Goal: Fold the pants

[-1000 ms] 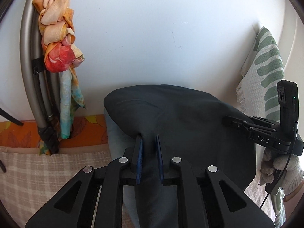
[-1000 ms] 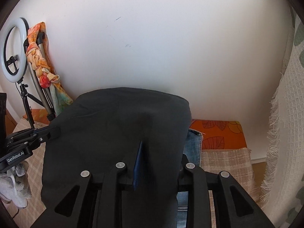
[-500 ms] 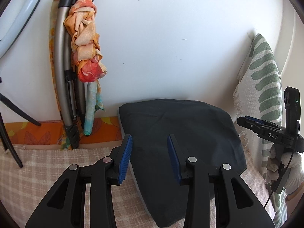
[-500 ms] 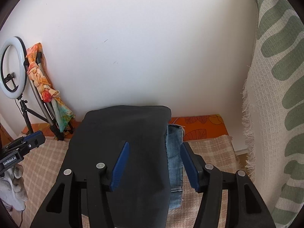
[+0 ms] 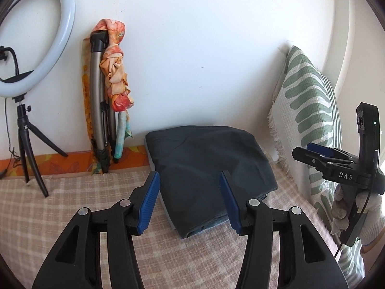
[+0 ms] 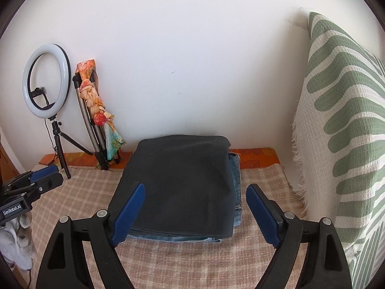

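Dark folded pants lie flat on top of folded blue jeans on the plaid cover, near the back wall. They also show in the right wrist view. My left gripper is open and empty, drawn back above the near edge of the stack. My right gripper is open and empty, also drawn back in front of the stack. The right gripper shows at the far right of the left wrist view, and the left gripper at the far left of the right wrist view.
A ring light on a tripod and a folded stand wrapped in an orange scarf lean at the back left wall. A green-patterned cushion stands on the right. The plaid cover spreads in front.
Both grippers were shut on the dark pants a second ago. They let go, opened wide and pulled back. The pants now lie flat on the jeans.
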`<state>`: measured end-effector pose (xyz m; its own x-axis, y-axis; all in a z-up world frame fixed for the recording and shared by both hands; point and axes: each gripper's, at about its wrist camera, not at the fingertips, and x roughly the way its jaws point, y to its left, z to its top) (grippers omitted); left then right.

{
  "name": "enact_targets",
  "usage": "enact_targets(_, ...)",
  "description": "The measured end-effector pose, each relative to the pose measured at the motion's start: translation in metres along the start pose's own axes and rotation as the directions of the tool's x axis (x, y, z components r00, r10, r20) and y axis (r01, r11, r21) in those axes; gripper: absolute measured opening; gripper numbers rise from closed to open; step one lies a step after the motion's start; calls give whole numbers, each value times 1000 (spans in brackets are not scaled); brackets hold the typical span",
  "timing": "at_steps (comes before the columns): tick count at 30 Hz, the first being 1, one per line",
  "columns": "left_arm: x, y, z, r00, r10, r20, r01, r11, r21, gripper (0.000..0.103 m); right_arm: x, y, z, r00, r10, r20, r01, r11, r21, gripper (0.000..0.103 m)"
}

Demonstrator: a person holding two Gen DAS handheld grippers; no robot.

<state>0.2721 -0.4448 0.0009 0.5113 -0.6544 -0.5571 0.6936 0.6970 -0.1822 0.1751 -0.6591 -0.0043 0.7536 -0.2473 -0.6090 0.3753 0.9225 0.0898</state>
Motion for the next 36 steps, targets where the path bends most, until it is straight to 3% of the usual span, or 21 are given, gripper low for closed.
enact_targets(4, -24, -4, -11, 1000, -18, 1, 18, 1000, -4, 60, -22, 15, -15, 1000, -4, 26, 4, 1000, 11, 99)
enact_targets(21, -116, -2, -73, 1000, -26, 4, 25, 1000, 16, 68, -100, 96, -88, 992, -88, 95, 89, 996, -8, 103)
enact_targets(36, -163, 23, -140, 1000, 12, -15, -13, 1000, -23, 71, -117, 146, -152, 991, -95, 90, 100, 993, -55, 103)
